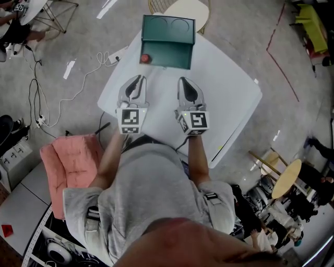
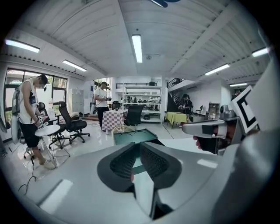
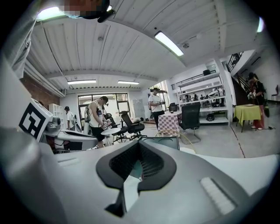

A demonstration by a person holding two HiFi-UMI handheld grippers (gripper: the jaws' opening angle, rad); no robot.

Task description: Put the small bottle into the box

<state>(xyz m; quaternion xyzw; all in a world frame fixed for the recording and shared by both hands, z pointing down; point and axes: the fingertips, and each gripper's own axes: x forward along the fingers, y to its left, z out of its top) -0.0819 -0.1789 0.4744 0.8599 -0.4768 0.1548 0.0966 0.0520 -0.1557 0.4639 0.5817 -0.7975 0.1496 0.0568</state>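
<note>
A green box (image 1: 167, 55) with its lid raised stands at the far edge of the white table (image 1: 229, 94). A small red-capped bottle (image 1: 145, 58) is at the box's front left corner; whether it is inside I cannot tell. My left gripper (image 1: 140, 79) and right gripper (image 1: 183, 81) hover side by side over the table, a little short of the box. Both point at it. In the left gripper view the jaws (image 2: 139, 146) stand together with nothing between them, the box (image 2: 131, 136) beyond. The right gripper's jaws (image 3: 139, 148) look the same, also empty.
A pink cushioned seat (image 1: 65, 161) stands at the table's near left. Cables (image 1: 78, 78) trail over the floor to the left. A round chair (image 1: 182, 8) sits behind the box and a round wooden table (image 1: 286, 177) at right. People stand in the room beyond.
</note>
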